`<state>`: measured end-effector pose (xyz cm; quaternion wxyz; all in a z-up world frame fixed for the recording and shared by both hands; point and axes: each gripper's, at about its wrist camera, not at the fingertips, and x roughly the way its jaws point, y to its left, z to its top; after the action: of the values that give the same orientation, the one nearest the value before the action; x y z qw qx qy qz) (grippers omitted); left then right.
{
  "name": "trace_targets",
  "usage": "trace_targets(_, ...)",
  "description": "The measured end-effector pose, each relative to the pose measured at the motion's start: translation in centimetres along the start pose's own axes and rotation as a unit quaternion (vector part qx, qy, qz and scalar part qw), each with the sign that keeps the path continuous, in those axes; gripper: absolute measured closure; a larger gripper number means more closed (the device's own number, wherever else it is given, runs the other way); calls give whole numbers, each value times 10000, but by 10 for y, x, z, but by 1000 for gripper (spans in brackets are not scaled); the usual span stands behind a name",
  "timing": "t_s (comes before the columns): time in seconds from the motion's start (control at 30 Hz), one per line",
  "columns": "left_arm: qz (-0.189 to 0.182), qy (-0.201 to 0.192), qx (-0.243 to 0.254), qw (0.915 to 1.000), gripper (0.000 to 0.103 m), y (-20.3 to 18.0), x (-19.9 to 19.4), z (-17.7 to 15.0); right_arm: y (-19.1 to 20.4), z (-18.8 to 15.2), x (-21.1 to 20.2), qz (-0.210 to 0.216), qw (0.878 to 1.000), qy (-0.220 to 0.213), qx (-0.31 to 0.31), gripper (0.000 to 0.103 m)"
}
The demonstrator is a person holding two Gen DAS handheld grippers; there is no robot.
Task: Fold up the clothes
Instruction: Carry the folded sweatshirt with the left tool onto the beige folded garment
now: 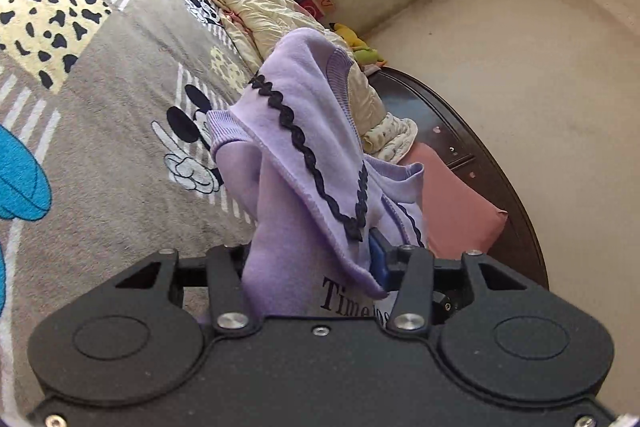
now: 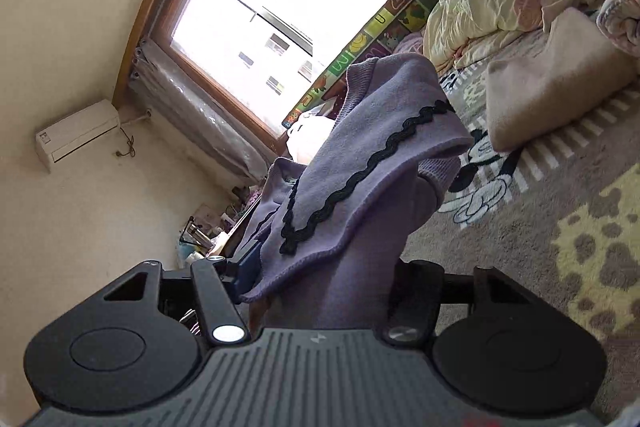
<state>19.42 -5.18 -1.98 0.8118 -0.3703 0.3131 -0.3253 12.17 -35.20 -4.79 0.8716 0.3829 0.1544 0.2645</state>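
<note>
A lilac sweater [image 1: 288, 147] with a black wavy-trimmed collar and printed lettering hangs bunched up above the bed. In the left wrist view my left gripper [image 1: 308, 259] is shut on it, with cloth filling the gap and draping over the blue pad [image 1: 378, 259]. The right wrist view shows the same sweater [image 2: 360, 163] rising from my right gripper [image 2: 332, 271], which is shut on another bunch of it. The collar flap folds over its left blue pad [image 2: 248, 263]. The cloth hides both pairs of fingertips.
A grey bed cover with cartoon prints [image 1: 100, 147] lies below. On it are a cream quilt [image 1: 256, 15], a pink pillow [image 1: 456, 203] by the dark headboard [image 1: 460, 131] and a beige pillow [image 2: 548, 75]. A window [image 2: 280, 7] and an air conditioner [image 2: 76, 135] are beyond.
</note>
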Motion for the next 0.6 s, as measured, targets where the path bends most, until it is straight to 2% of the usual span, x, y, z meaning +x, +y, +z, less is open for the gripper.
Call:
trace_targets(0.1, 193, 480, 95, 9986, 57, -6, 27, -2, 1, 17, -14, -274, 9993, -214, -110, 42)
trace_targets(0.23, 596, 1205, -74, 9909, 57, 14, 69, -24, -32, 21, -23, -956, 9939, 295, 462, 42)
trace_targets(0.33, 636, 1463, -342, 9866, 57, 32, 99, -35, -66, 13, -22, -1279, 9869, 571, 798, 42)
trace_targets(0.4, 462, 1397, -313, 9886, 58, 31, 115, -32, -86, 10, -22, -1361, 9846, 502, 973, 42)
trace_targets(0.47, 30, 1151, -125, 9933, 58, 21, 128, -18, -98, 16, -20, -1332, 9862, 254, 946, 42)
trace_targets(0.53, -446, 871, 70, 9952, 58, 10, 140, -2, -100, 28, -19, -1206, 9909, -125, 577, 42)
trace_targets(0.6, -737, 623, 217, 9951, 57, -1, 154, 17, -98, 48, -15, -1011, 9935, -514, 121, 42)
